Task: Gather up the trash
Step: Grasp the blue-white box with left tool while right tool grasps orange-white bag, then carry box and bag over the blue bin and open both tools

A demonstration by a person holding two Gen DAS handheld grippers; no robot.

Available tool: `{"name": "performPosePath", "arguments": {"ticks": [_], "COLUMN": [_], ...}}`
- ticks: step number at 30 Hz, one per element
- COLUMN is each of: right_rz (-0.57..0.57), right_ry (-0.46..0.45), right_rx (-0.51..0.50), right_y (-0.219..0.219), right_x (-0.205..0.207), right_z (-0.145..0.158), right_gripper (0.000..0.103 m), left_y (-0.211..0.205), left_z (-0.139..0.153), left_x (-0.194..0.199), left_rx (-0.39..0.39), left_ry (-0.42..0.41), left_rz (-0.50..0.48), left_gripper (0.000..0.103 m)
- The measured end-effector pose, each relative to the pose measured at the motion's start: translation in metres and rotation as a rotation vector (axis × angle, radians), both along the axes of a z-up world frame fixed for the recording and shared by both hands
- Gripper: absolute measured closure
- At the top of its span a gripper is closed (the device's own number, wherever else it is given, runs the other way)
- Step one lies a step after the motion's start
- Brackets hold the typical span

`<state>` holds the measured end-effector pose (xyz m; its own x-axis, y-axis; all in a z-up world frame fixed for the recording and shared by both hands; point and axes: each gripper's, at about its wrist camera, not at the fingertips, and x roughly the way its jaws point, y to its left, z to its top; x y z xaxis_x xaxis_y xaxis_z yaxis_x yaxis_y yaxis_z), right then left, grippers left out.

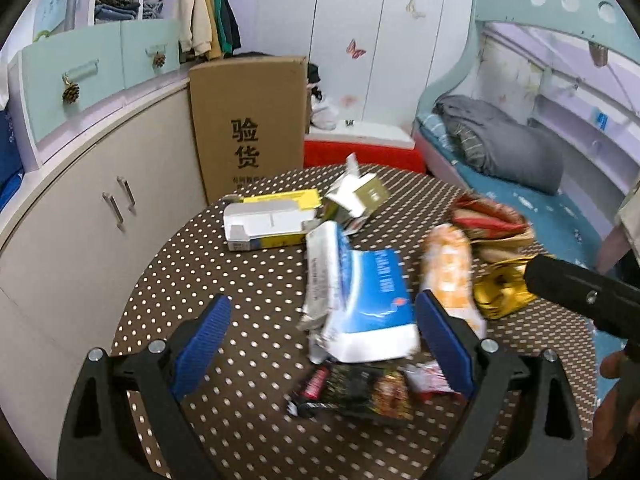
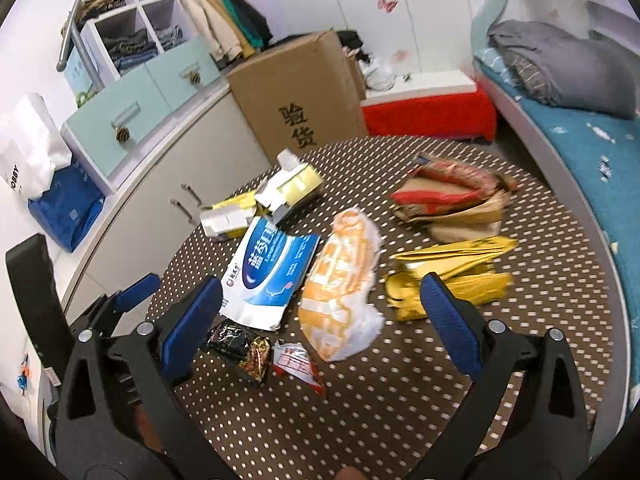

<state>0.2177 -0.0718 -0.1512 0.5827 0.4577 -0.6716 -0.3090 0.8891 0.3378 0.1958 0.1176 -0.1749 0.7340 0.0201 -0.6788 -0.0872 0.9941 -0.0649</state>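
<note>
Trash lies scattered on a round brown polka-dot table (image 1: 224, 280) (image 2: 460, 364). A blue-and-white pouch (image 1: 370, 304) (image 2: 272, 276) lies in the middle, an orange-and-white wrapper (image 1: 450, 272) (image 2: 344, 284) beside it, then a gold foil bag (image 1: 502, 288) (image 2: 452, 276) and a red-brown bag (image 1: 490, 220) (image 2: 452, 196). A black snack wrapper (image 1: 360, 390) (image 2: 240, 346) and a small red-white wrapper (image 2: 298, 364) lie nearer. Torn yellow-white boxes (image 1: 272, 220) (image 2: 288, 184) lie at the far side. My left gripper (image 1: 324, 346) is open over the pouch and black wrapper. My right gripper (image 2: 320, 320) is open above the orange wrapper.
A tall cardboard box (image 1: 250, 120) (image 2: 300, 92) stands behind the table. A beige cabinet (image 1: 92, 208) runs along the left. A red-and-white box (image 1: 360, 144) sits on the floor. A bed with blue sheet (image 2: 580, 148) lies to the right.
</note>
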Motion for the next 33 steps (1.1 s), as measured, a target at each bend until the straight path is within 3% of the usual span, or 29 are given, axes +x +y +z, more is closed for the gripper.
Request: {"name": "performPosePath", "arguments": {"ticks": [6, 11, 13, 14, 17, 27, 33], "right_rz": [-0.009, -0.038, -0.050, -0.046, -0.044, -0.010, -0.006], "right_ry": [0.068, 0.098, 0.071, 0.064, 0.060, -0.008, -0.072], "right_rx": [-0.030, -0.085, -0.134, -0.135, -0.090, 0.133, 0.182], "right_y": [0.021, 0.031, 0.035, 0.035, 0.028, -0.013, -0.037], "right_x": [0.027, 0.048, 0.052, 0.053, 0.051, 0.018, -0.003], "right_z": [-0.031, -0.052, -0.056, -0.057, -0.055, -0.009, 0.020], "right_gripper": [0.023, 0.040, 0.048, 0.052, 0.060, 0.061, 0.061], "left_y": [0.004, 0.007, 0.004, 0.003, -0.001, 0.000, -0.012], "left_z": [-0.025, -0.044, -0.051, -0.051, -0.047, -0.010, 0.022], "left_x": [0.030, 0.054, 0.060, 0.061, 0.060, 0.018, -0.011], "left_rx": [0.024, 0.010, 0.001, -0.015, -0.039, -0.068, -0.073], "left_ry": [0.076, 0.157, 0.178, 0.174, 0.158, 0.058, -0.009], "left_rz": [-0.026, -0.058, -0.082, -0.103, -0.120, -0.085, -0.073], "left_gripper": [0.013, 0.047, 0.055, 0.067, 0.081, 0.082, 0.082]}}
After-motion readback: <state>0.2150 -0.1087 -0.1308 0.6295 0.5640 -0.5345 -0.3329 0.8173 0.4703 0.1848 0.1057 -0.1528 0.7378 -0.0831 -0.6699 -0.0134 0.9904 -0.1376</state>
